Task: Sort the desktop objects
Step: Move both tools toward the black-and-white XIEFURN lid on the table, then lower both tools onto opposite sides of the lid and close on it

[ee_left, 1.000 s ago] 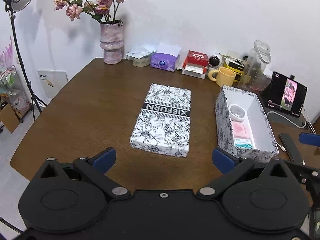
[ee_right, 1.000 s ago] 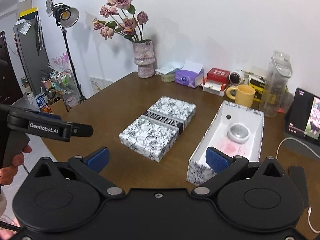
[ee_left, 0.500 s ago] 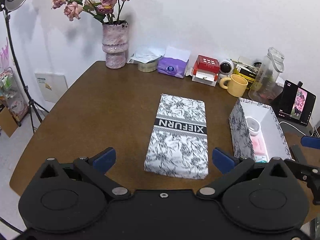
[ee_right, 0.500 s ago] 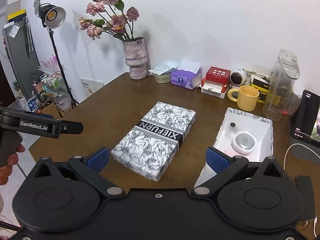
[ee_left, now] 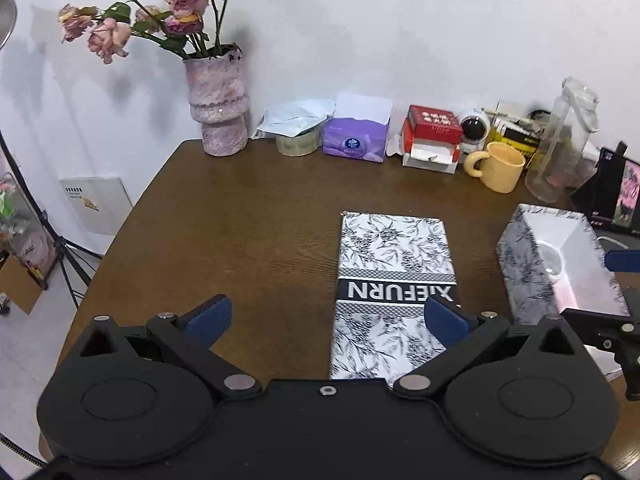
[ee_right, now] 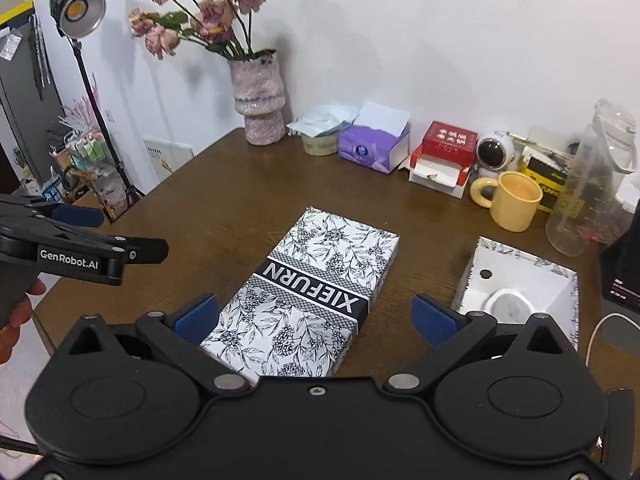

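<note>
A pink vase [ee_left: 218, 104] is standing at the far left corner of the brown table [ee_left: 224, 220], holding dried roses [ee_left: 160, 8] that are leaning out to the left. Along the wall to its right, a roll of tape [ee_left: 298, 142] is sitting under a crumpled packet, then a purple tissue box [ee_left: 356, 136] with one sheet sticking up, a red and white carton [ee_left: 432, 140], a small astronaut figure [ee_left: 474, 126], a yellow mug [ee_left: 500, 166] and a clear water bottle [ee_left: 564, 144]. The left gripper [ee_left: 326, 318] is hovering with its jaws spread wide and nothing between them; the patterned lid [ee_left: 394, 284] marked XIEFURN is lying flat on the table, its near right part sitting behind the right blue pad. Just right of the lid, apart from it, the open patterned box [ee_left: 520, 264] is standing with a pale round object [ee_right: 506, 308] and something pink inside. The right gripper [ee_right: 314, 318] is likewise hanging released above the lid's near end. Only the right wrist view is showing the studio lamp [ee_right: 78, 14], the cluttered shelves behind it, a dark hole in the box's far wall, and the left gripper's side with a hand [ee_right: 16, 312] on its grip; only the left view is showing the tablet screen [ee_left: 628, 196]
</note>
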